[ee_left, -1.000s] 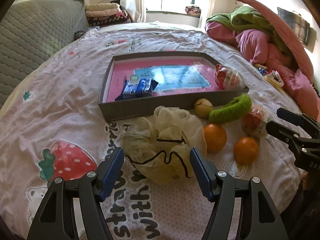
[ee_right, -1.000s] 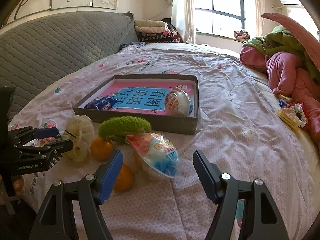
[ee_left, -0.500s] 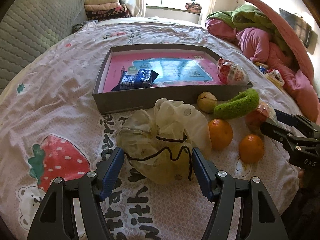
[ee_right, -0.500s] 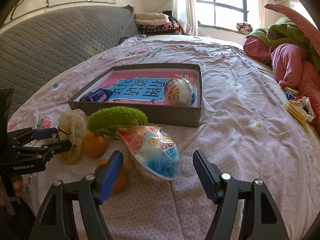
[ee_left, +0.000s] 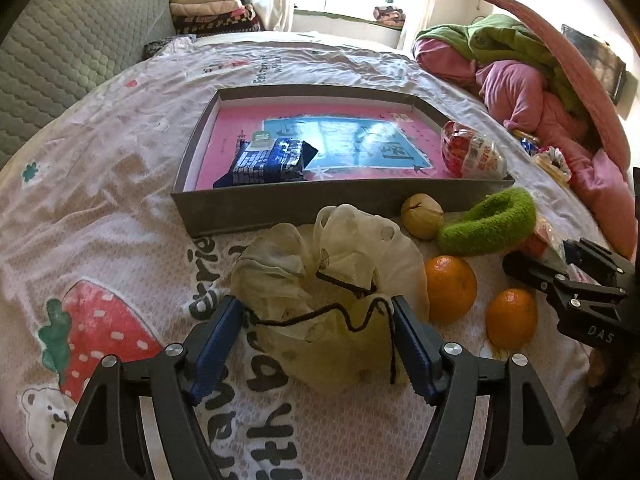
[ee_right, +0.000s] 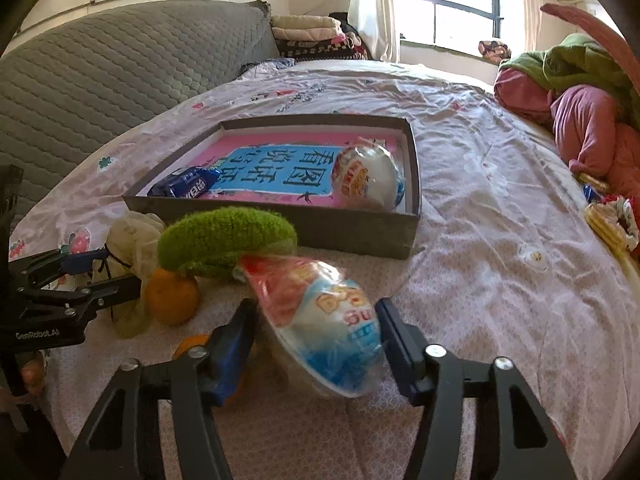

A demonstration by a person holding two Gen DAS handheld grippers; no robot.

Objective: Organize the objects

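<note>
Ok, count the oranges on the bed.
2: one orange beside the mesh bag, the other orange nearer the right gripper. More may be hidden.

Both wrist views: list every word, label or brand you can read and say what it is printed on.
"GenRobot.AI": body of the left gripper.
"DAS": body of the right gripper.
"看图说话": blue panel inside the grey box, seen upside down.
Bedsheet lettering: only partial letters.
Blue snack packet and wrapped egg-shaped pack: print too blurred.
</note>
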